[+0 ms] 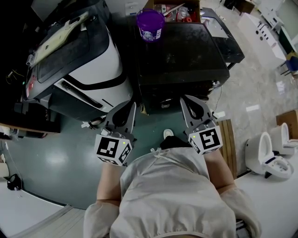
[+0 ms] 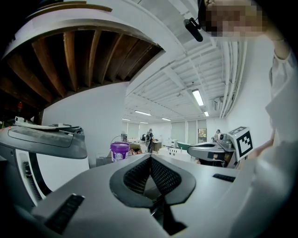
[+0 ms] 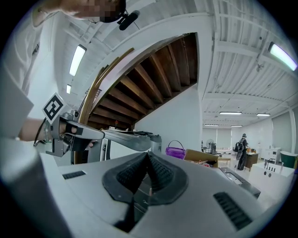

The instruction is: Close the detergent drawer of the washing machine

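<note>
The black washing machine (image 1: 181,51) stands straight ahead of me, seen from above, with a purple bucket (image 1: 150,24) on its top. Its front falls away under the top edge, and I cannot make out the detergent drawer. My left gripper (image 1: 132,107) is held close to the body, short of the machine's front left corner, its jaws shut and empty. My right gripper (image 1: 184,100) hangs just before the machine's front, also shut on nothing. In the left gripper view the jaws (image 2: 150,159) meet at the tip; in the right gripper view the jaws (image 3: 147,155) do the same.
A white and black appliance (image 1: 79,60) leans at the left, close beside the washing machine. A cardboard box (image 1: 177,9) of odds sits behind the bucket. A wooden pallet (image 1: 228,139) and two white toilets (image 1: 270,155) lie at the right on the floor.
</note>
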`<state>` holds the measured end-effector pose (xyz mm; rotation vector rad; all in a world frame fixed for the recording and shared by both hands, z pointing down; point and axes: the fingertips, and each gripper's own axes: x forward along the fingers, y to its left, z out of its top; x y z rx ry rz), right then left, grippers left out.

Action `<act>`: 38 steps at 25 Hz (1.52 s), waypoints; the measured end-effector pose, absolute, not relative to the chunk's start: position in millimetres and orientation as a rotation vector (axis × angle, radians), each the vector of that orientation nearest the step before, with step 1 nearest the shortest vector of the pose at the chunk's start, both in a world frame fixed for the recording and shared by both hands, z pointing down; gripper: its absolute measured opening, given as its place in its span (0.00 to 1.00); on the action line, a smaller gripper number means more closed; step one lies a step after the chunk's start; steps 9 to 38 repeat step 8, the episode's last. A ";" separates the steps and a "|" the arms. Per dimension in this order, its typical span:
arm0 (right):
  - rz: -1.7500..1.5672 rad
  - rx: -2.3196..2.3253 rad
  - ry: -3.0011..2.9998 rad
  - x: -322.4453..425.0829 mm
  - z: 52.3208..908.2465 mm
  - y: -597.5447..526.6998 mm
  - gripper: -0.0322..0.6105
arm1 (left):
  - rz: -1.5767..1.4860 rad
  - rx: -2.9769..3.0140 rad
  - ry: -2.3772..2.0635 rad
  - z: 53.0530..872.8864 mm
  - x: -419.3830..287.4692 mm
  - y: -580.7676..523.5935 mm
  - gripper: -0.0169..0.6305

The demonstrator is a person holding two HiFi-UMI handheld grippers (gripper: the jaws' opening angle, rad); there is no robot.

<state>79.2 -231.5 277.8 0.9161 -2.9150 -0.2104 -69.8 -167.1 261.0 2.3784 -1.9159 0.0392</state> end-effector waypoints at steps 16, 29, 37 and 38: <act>-0.218 0.941 -2.912 87.3 279.3 -238.4 0.05 | 0.065 2.394 -1.918 263.8 -60.0 -173.1 0.05; -0.218 0.941 -2.912 87.3 279.3 -238.4 0.05 | 0.065 2.394 -1.918 263.8 -60.0 -173.1 0.05; -0.218 0.941 -2.912 87.3 279.3 -238.4 0.05 | 0.065 2.394 -1.918 263.8 -60.0 -173.1 0.05; -0.218 0.941 -2.912 87.3 279.3 -238.4 0.05 | 0.065 2.394 -1.918 263.8 -60.0 -173.1 0.05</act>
